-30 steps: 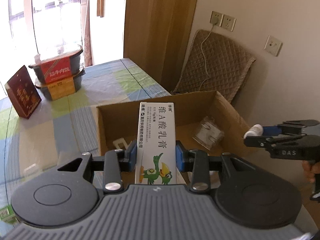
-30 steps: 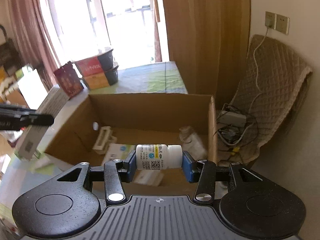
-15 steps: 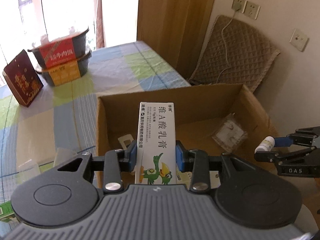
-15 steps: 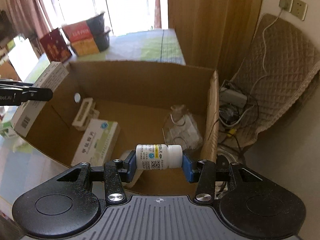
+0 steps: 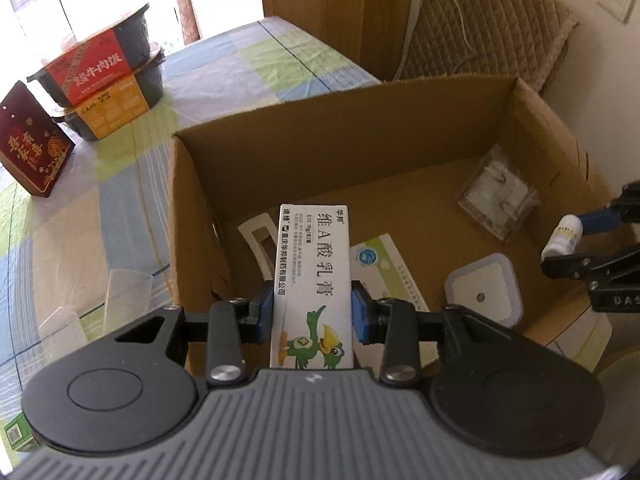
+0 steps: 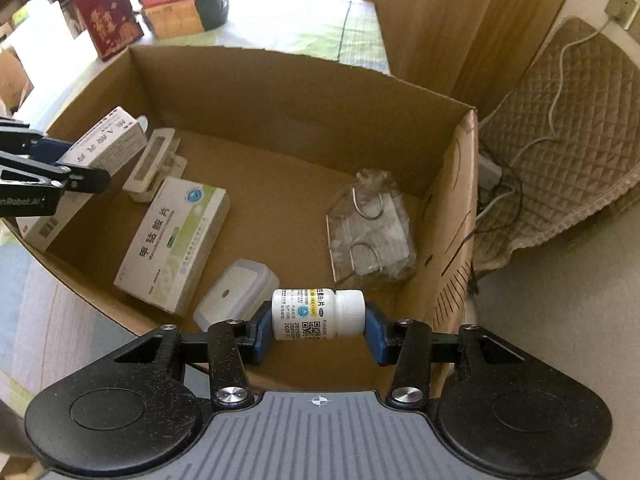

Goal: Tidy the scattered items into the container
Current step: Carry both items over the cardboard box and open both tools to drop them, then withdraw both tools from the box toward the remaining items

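Left wrist view first: the left gripper [image 5: 312, 312] clamps a white ointment carton [image 5: 313, 280] between its blue pads, held upright at the centre of the frame, over the near-left part of the open cardboard box [image 5: 320, 132]. Judging by that position, the step in hand is the drop; the next move calls for lowering a little and letting the fingers part over bare floor. Below lie a medicine box [image 5: 384, 268], a white square lidded case [image 5: 482, 292] and a clear plastic packet [image 5: 498, 200], so the free floor is towards the middle. At the right edge the right gripper [image 5: 568, 250] carries a small white bottle [image 5: 564, 236]. Outside, in the upper left, stand stacked meal bowls [image 5: 100, 84] and a red box [image 5: 32, 148] on the checked tablecloth [image 5: 240, 56]; a green carton [image 5: 18, 434] peeks in at the lower left.

Right wrist view: the fingers are clenched on the bottle, lying sideways at lower centre, above the box's near edge. The lidded case sits just under it to the left and the plastic packet up to the right; I judge the bare cardboard between them the safest landing. The other gripper hangs at the left edge with its carton.
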`<move>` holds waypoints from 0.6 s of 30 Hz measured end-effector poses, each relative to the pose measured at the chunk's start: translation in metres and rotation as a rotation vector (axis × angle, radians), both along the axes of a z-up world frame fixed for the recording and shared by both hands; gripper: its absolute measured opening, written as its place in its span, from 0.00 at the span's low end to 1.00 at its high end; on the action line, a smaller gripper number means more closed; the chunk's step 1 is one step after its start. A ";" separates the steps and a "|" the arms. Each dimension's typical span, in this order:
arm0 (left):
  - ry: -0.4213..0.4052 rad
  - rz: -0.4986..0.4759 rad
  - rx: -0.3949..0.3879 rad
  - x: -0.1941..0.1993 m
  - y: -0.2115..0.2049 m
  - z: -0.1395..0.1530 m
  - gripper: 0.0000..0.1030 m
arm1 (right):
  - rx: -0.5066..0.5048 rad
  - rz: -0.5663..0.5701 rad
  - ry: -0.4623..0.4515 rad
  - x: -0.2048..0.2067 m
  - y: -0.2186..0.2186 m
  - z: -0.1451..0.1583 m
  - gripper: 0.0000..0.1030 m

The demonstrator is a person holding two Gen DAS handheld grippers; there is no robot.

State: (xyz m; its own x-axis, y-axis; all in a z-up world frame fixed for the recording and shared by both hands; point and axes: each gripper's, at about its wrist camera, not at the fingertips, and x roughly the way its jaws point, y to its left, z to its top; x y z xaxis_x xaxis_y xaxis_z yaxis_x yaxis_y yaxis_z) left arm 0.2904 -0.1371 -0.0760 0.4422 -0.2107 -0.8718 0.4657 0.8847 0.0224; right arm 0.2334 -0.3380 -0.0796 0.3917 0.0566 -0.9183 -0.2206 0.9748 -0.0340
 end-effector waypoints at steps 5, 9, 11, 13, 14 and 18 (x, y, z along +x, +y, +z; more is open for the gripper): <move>0.057 0.004 0.018 0.004 0.000 -0.006 0.33 | 0.000 0.010 0.011 0.002 0.002 0.001 0.64; 0.065 0.022 0.029 0.003 0.003 -0.009 0.39 | -0.001 0.032 -0.042 -0.004 0.008 0.005 0.89; 0.067 0.027 0.030 0.000 0.006 -0.009 0.43 | -0.001 0.031 -0.042 -0.005 0.009 0.006 0.89; 0.062 0.030 0.030 -0.003 0.007 -0.008 0.53 | 0.004 0.021 -0.042 -0.006 0.009 0.007 0.89; 0.056 0.030 0.033 -0.005 0.008 -0.007 0.56 | 0.005 0.020 -0.042 -0.007 0.009 0.008 0.89; 0.034 0.031 0.053 -0.012 0.006 -0.002 0.67 | 0.001 0.006 -0.059 -0.014 0.011 0.011 0.89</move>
